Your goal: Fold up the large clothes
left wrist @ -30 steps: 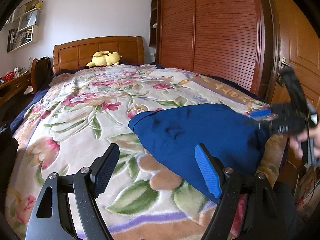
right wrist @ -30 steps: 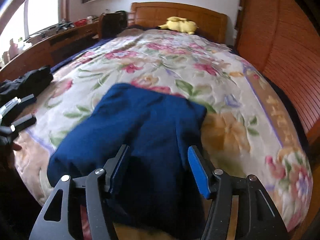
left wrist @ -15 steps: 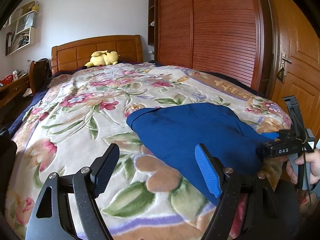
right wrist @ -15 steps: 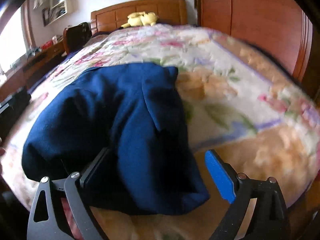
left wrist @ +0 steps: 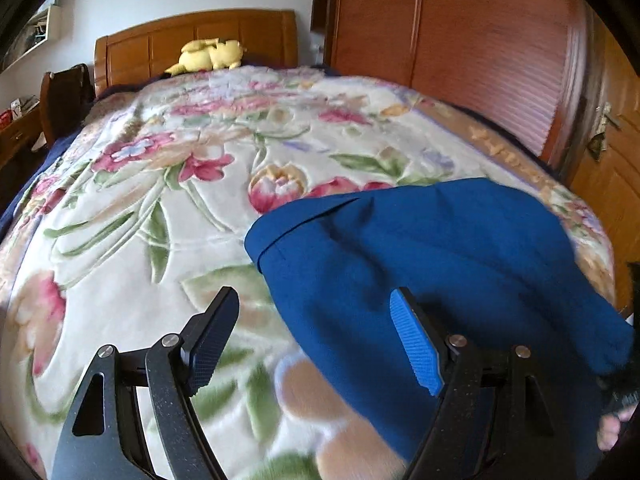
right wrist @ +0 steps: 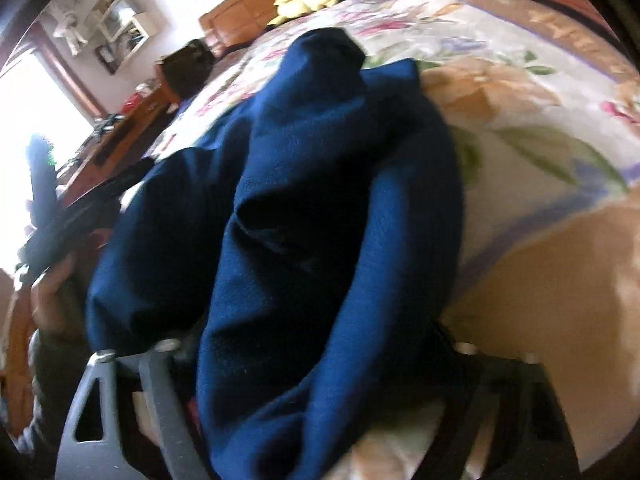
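A large dark blue garment [left wrist: 440,240] lies folded on the flowered bedspread [left wrist: 140,220], near the foot of the bed on the right. My left gripper [left wrist: 314,300] hovers open over its left edge; the blue-padded right finger is above the cloth and the left finger above bare blanket. In the right wrist view the garment [right wrist: 320,200] is bunched up close and fills the gap of my right gripper [right wrist: 316,312]. Its jaws are closing with cloth between them, and both pads are hidden. A hand [right wrist: 52,292] holds the left gripper [right wrist: 52,208] at the left edge.
A yellow plush toy [left wrist: 208,54] rests against the wooden headboard [left wrist: 192,36]. A wooden wardrobe [left wrist: 460,48] and a door [left wrist: 612,152] stand to the right of the bed. A chair [left wrist: 64,96] and a cluttered desk [right wrist: 120,132] stand on the left.
The left gripper has moved in and down toward the garment's left edge, still open. The right gripper has rolled and dipped into the garment's near end, whose cloth now covers its fingers.
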